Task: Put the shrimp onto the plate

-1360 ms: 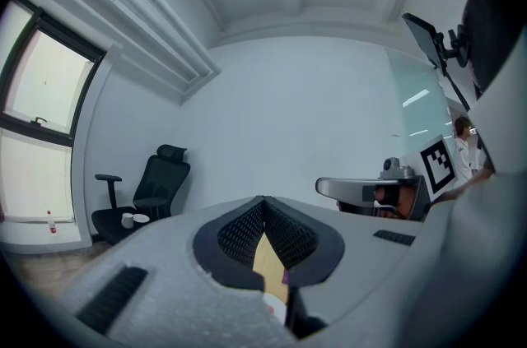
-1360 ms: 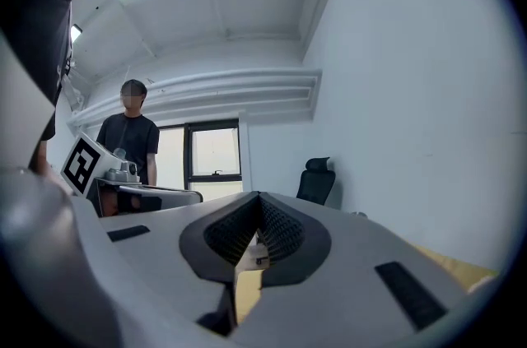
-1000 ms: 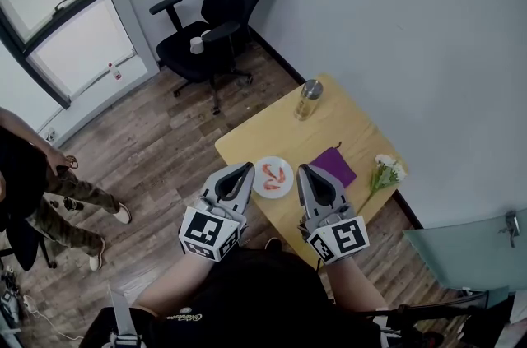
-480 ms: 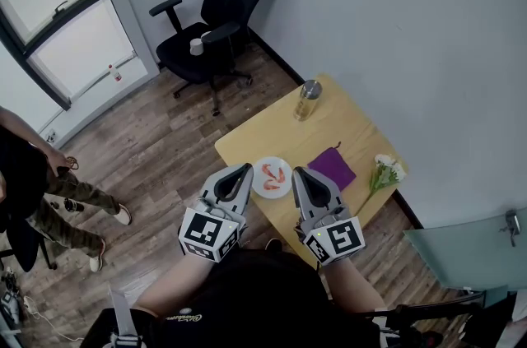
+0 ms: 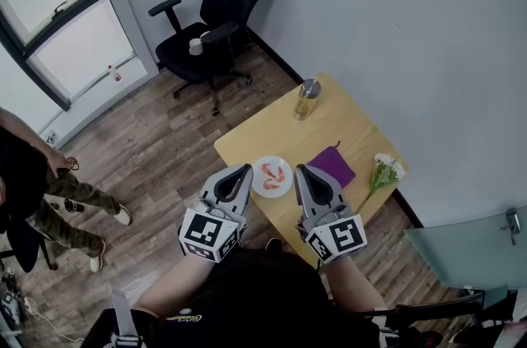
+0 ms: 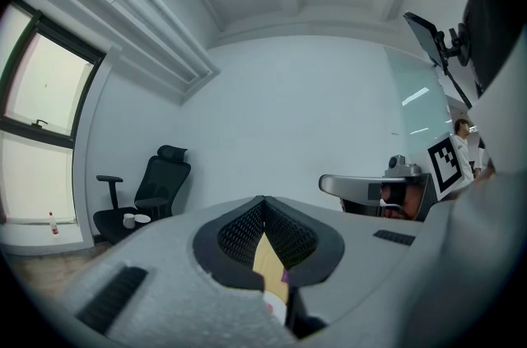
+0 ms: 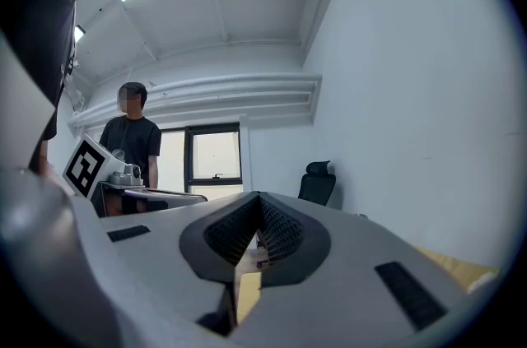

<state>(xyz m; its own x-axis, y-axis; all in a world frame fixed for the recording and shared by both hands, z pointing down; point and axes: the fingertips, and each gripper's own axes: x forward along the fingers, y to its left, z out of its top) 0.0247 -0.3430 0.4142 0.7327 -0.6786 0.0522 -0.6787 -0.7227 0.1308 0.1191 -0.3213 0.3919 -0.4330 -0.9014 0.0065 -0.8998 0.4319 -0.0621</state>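
Note:
A white plate (image 5: pixel 272 176) lies near the front edge of the small wooden table (image 5: pixel 329 124), and two orange shrimp (image 5: pixel 273 174) rest on it. My left gripper (image 5: pixel 240 174) hovers just left of the plate, its jaws together with nothing between them. My right gripper (image 5: pixel 306 173) hangs just right of the plate, over the table's front part, jaws also closed and empty. In the left gripper view (image 6: pixel 265 211) and the right gripper view (image 7: pixel 258 206) only a thin slit of table shows between the black pads.
A purple cloth (image 5: pixel 333 165) lies right of the plate, white flowers (image 5: pixel 385 169) at the table's right corner, a glass jar (image 5: pixel 308 99) at the far edge. A black office chair (image 5: pixel 212 21) stands beyond. A person (image 5: pixel 33 190) stands at the left on the wooden floor.
The right gripper has shifted slightly left and back again beside the plate. The left gripper, the plate and the shrimp have stayed where they were.

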